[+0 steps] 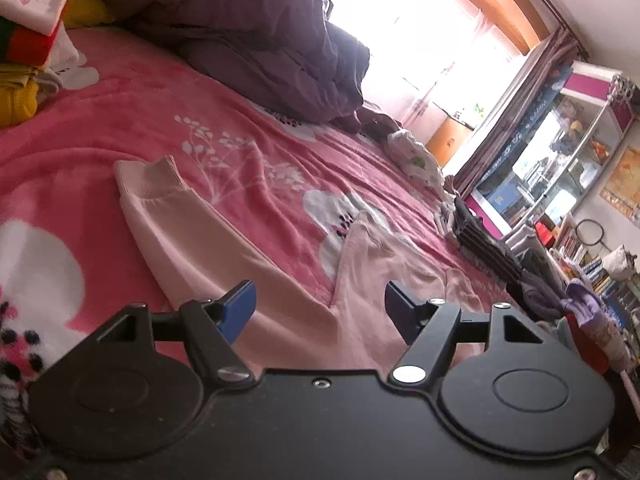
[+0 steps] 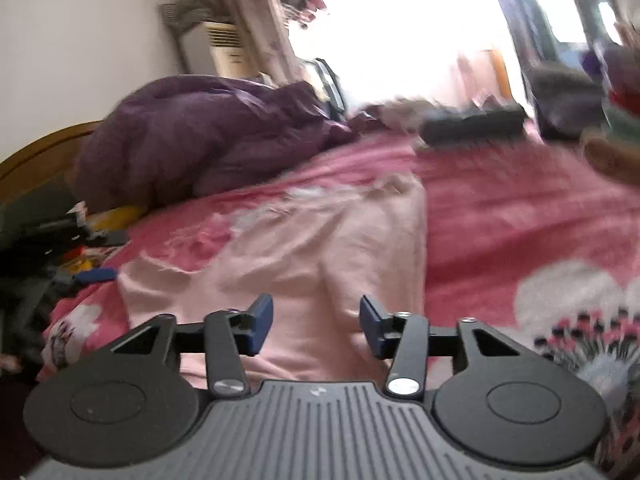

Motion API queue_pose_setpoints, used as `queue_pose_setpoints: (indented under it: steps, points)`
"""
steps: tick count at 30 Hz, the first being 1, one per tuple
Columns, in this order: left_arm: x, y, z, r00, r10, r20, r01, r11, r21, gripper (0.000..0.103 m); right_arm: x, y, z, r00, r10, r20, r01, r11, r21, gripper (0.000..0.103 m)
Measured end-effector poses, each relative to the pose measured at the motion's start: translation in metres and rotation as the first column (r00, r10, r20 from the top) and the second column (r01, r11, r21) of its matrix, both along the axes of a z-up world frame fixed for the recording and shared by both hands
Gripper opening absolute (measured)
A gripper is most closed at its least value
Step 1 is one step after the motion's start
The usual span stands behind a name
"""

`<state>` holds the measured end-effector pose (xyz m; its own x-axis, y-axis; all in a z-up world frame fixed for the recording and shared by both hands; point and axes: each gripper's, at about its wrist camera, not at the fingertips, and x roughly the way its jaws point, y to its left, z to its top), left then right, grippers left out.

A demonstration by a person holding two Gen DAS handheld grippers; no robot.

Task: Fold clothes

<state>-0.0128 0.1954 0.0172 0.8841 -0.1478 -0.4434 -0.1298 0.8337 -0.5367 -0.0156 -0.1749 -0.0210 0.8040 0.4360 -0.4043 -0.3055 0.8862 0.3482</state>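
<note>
Both tools hover with jaws spread wide and nothing between them: the left gripper (image 1: 320, 304) and the right gripper (image 2: 316, 326) each hang just over the pale pink garment (image 1: 248, 272), which lies spread and rumpled, unfolded, near the bed's near edge on the pink blanket (image 1: 132, 120). A folded pile (image 1: 36, 8) sits at the far left corner; this garment's folding remains.
</note>
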Motion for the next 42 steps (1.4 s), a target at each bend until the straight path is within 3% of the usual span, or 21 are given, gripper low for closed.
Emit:
queue_pose_setpoints:
  steps: [2, 7, 12, 20, 25, 28, 34, 36, 38, 42]
  points:
    - [0.000, 0.000, -0.001, 1.000, 0.002, -0.004, -0.002, 1.000, 0.002, 0.070, 0.014, -0.003, -0.015, 0.992, -0.011, -0.123, 0.013, 1.000, 0.016, 0.051]
    - [0.000, 0.005, -0.003, 1.000, 0.022, -0.010, -0.022, 1.000, -0.007, 0.070, 0.001, 0.002, -0.009, 0.998, -0.012, -0.064, 0.009, 0.999, -0.050, 0.050]
    - [-0.001, 0.011, -0.005, 0.999, 0.045, -0.015, -0.046, 0.999, -0.016, 0.070, -0.009, 0.008, 0.004, 0.998, 0.010, 0.061, -0.006, 0.997, -0.075, 0.050]
    - [-0.004, 0.025, -0.004, 0.996, 0.088, -0.009, -0.088, 0.995, -0.037, 0.070, -0.011, 0.008, 0.009, 0.998, 0.028, 0.052, -0.025, 0.998, -0.060, 0.051]
    - [-0.010, 0.044, -0.006, 0.986, 0.167, -0.022, -0.168, 0.984, -0.054, 0.070, -0.011, 0.008, 0.011, 0.998, 0.040, 0.047, -0.037, 0.998, -0.051, 0.051]
    - [-0.011, 0.056, -0.012, 0.974, 0.219, -0.049, -0.222, 0.973, -0.067, 0.070, -0.011, 0.011, 0.016, 0.992, 0.099, 0.084, -0.097, 0.995, -0.023, 0.052]
    - [-0.008, 0.074, -0.030, 0.953, 0.281, -0.113, -0.294, 0.947, -0.130, 0.070, -0.006, 0.025, 0.012, 0.964, 0.263, 0.045, -0.264, 0.964, 0.024, 0.052]
    - [-0.003, 0.080, -0.039, 0.951, 0.284, -0.124, -0.301, 0.941, -0.153, 0.067, -0.007, 0.030, 0.011, 0.953, 0.299, 0.042, -0.301, 0.953, 0.028, 0.052]
    - [0.005, 0.086, -0.047, 0.947, 0.291, -0.136, -0.312, 0.935, -0.172, 0.056, -0.008, 0.030, 0.010, 0.952, 0.302, 0.041, -0.303, 0.952, 0.032, 0.052]
    - [0.018, 0.096, -0.056, 0.952, 0.288, -0.108, -0.304, 0.933, -0.194, 0.048, -0.009, 0.030, 0.009, 0.951, 0.307, 0.038, -0.308, 0.951, 0.041, 0.052]
